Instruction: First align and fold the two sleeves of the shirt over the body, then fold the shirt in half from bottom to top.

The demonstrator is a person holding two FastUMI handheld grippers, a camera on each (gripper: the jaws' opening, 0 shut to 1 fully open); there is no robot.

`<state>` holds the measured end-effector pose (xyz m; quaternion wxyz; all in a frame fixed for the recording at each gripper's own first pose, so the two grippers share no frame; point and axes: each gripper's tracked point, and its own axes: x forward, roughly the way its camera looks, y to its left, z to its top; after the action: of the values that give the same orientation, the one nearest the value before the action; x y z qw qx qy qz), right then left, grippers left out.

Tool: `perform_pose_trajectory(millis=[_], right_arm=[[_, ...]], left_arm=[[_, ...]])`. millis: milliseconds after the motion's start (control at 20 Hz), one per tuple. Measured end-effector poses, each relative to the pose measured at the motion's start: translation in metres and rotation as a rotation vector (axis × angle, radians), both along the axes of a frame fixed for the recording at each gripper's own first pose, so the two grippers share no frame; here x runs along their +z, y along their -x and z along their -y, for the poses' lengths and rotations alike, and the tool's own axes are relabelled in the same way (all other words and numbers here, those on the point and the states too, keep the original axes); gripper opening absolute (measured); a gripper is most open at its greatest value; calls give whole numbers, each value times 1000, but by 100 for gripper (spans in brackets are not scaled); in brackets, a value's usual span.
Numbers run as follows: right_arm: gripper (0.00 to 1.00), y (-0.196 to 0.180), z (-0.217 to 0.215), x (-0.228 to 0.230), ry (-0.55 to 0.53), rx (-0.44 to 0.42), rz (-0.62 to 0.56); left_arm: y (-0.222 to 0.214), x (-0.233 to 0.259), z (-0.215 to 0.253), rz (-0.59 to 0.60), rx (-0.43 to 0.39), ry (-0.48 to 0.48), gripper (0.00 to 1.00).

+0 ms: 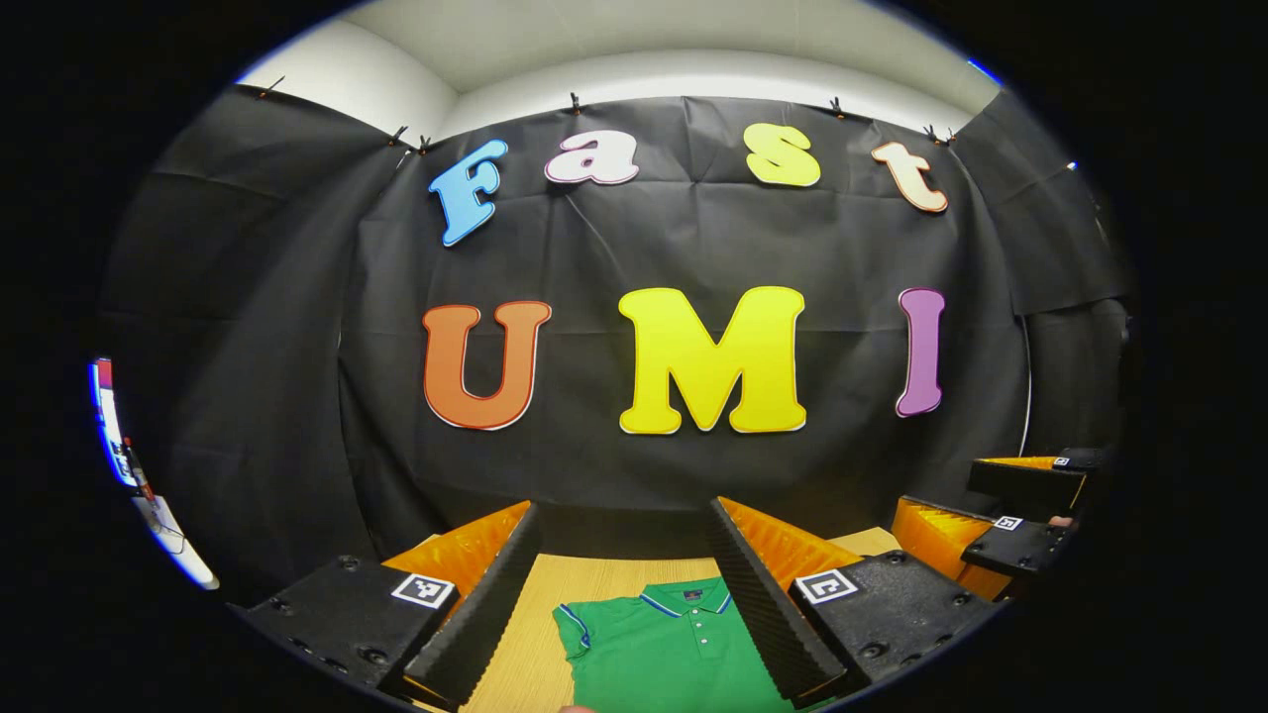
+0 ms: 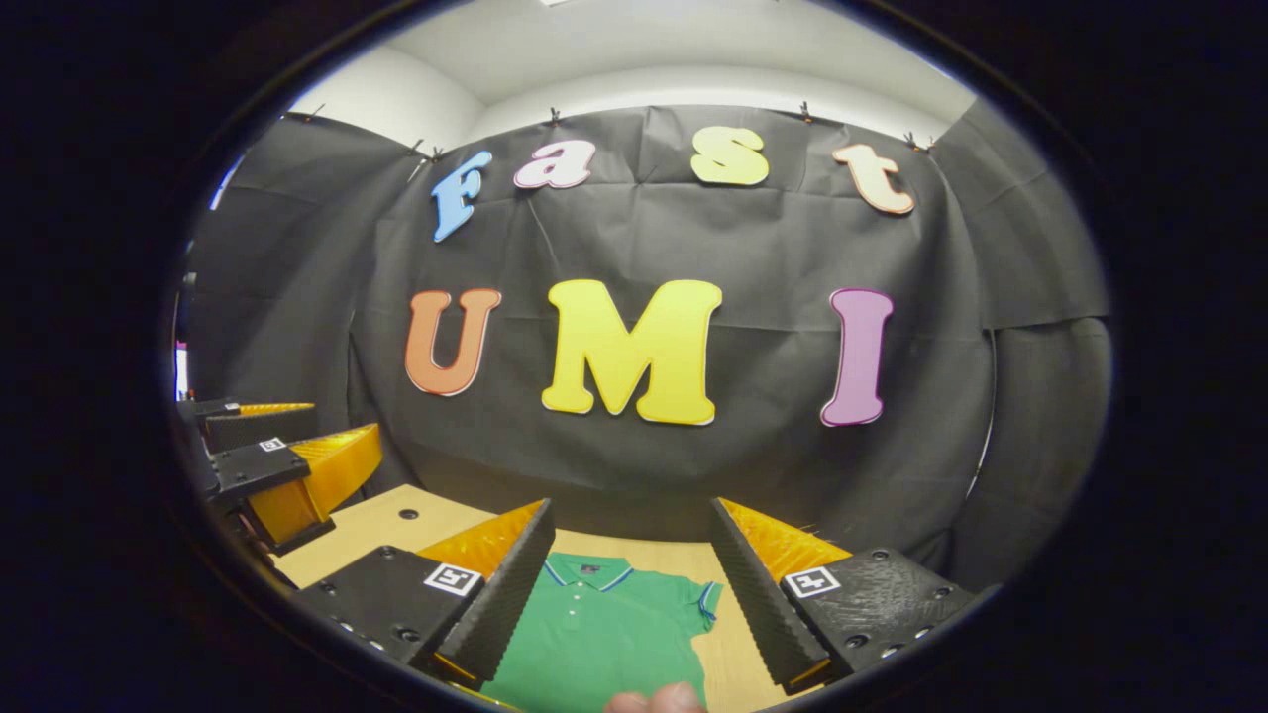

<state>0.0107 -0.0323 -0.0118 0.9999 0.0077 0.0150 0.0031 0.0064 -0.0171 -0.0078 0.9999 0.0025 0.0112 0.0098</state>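
- the green polo shirt point(image 1: 664, 644) is lying flat on the wooden worktop point(image 1: 515, 654), below and between each tool's fingers.
- left tool point(image 1: 624, 594) and right tool point(image 2: 629, 594) are hovering wide open, gripping nothing.
- its sleeves are spreading out unfolded, collar pointing toward the wall.

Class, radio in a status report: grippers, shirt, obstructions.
Left gripper open, right gripper open, both above the table. Green polo shirt flat, collar away, sleeves not yet folded. Nothing on it.
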Motion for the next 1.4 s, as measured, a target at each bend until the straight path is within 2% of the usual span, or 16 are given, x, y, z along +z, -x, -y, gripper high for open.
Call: perform_pose_trajectory(millis=[450,700,750,850,900,950,1100,1400], right_arm=[[95,-15,25,-2,-3,-13,-12],[96,-27,38,-20,-1,-19,-50],[94,-31,41,-26,-9,-18,-71],[96,-42,48,-40,-12,-19,-104],[94,-49,53,-50,-5,-22,-123],[97,-57,59,-61,4,-25,-150],[95,-81,84,-102,26,-33,-231],[95,-135,109,-189,44,10,-396]], left_arm=[[-6,-1,12,-5,2,-10,100],[-10,-6,15,-26,6,-7,100],[-13,-6,16,-25,8,-7,100],[-18,-7,16,-32,12,-6,100],[-21,-2,18,-26,17,-2,100],[-23,-1,17,-23,23,-1,100],[-30,-3,16,-31,41,-17,100],[-37,-4,16,-39,86,2,100]])
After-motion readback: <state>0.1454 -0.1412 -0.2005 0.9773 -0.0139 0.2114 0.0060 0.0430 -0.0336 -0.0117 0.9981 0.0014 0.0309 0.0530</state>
